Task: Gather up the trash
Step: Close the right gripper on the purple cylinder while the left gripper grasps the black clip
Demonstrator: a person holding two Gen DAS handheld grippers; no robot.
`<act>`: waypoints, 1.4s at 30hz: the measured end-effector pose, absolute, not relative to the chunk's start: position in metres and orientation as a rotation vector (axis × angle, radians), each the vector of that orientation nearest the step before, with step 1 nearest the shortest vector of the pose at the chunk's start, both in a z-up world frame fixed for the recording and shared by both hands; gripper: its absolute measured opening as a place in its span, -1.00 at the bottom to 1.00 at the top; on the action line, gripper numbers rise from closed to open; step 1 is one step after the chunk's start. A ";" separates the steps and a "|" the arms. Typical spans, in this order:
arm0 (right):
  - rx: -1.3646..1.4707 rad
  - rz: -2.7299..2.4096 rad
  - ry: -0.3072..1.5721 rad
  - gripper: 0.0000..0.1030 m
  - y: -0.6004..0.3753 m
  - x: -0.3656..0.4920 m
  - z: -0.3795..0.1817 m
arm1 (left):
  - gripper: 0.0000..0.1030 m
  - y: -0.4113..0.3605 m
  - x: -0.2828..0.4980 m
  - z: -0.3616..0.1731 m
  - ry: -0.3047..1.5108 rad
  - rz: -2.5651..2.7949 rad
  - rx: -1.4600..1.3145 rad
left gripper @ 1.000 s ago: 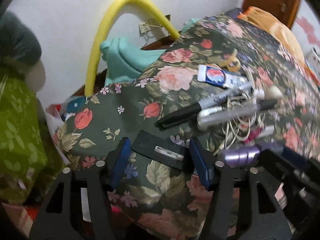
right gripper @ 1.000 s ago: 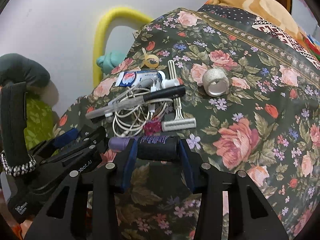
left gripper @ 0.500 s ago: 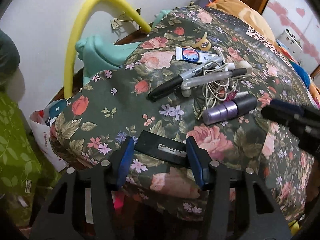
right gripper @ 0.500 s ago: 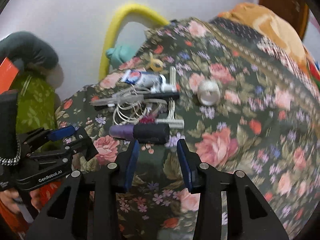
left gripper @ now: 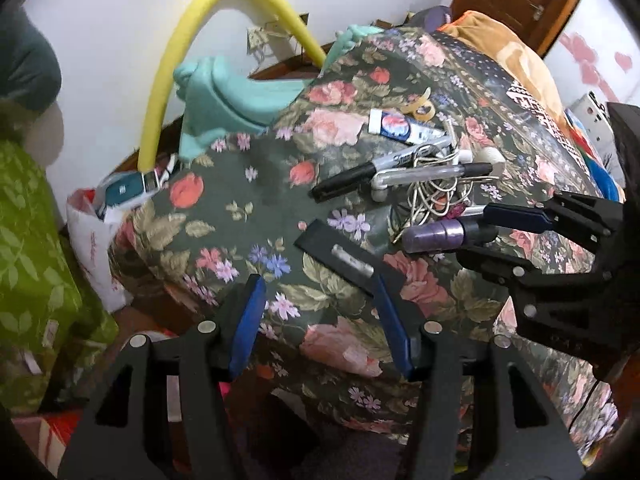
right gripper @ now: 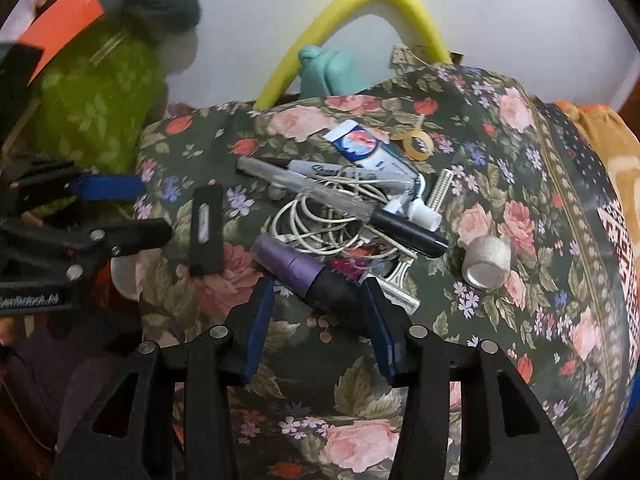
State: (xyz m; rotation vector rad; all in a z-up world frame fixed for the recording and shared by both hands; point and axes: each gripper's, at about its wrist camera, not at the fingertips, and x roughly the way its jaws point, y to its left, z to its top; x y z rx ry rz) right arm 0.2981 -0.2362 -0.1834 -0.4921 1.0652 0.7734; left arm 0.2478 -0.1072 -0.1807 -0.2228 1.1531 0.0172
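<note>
Right gripper is the one that matters here. The purple-and-black tube lies on the floral bedspread with its black end sitting right in the gap between the fingers. The jaws have just been opening, so I'd call it released: the tube is between them but the pads don't look pressed on it. Its long axis runs diagonally, purple cap at 10 o'clock and black end toward 4, so it's skewed across the gap rather than square to it.

Left gripper is also released, nothing held. A flat black strip lies just ahead at 12 to 1 o'clock, its near end right by the right-hand finger.

The clutter is the annoying part. A tangled white cable sits just beyond the tube at 12 o'clock, a razor is right beside the right finger at 2 o'clock, and markers are stacked over the cable. A sloppy close could snag the cable or razor.
</note>
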 end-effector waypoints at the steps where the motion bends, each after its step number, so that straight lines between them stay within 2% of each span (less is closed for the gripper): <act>1: -0.496 0.784 1.068 -0.15 -0.237 0.298 -0.183 | 0.07 -0.107 0.249 -0.183 1.166 0.014 -0.242; 11: -0.523 0.830 1.085 -0.16 -0.232 0.312 -0.185 | 0.07 -0.117 0.271 -0.197 1.216 0.023 -0.352; 15: -0.506 0.845 1.088 -0.15 -0.237 0.314 -0.184 | 0.07 -0.127 0.285 -0.203 1.212 0.087 -0.281; 17: -0.527 0.810 1.069 -0.06 -0.236 0.315 -0.188 | -0.02 -0.136 0.287 -0.205 1.186 0.152 -0.185; 21: -0.488 0.798 1.079 -0.02 -0.241 0.320 -0.193 | -0.45 -0.144 0.280 -0.205 1.149 0.155 -0.102; 24: -0.465 0.857 1.102 -0.06 -0.245 0.315 -0.187 | -0.52 -0.139 0.275 -0.203 1.158 0.098 -0.090; 27: -0.445 0.936 1.161 -0.27 -0.247 0.307 -0.185 | -0.53 -0.128 0.270 -0.201 1.176 -0.003 -0.146; 32: -0.501 0.913 1.169 -0.27 -0.237 0.298 -0.198 | -0.53 -0.123 0.264 -0.202 1.182 -0.055 -0.173; 37: -0.402 0.892 1.183 -0.28 -0.230 0.312 -0.205 | -0.47 -0.123 0.265 -0.202 1.192 -0.063 -0.188; 42: -0.398 0.864 1.155 -0.46 -0.224 0.311 -0.208 | -0.42 -0.123 0.267 -0.203 1.207 -0.071 -0.172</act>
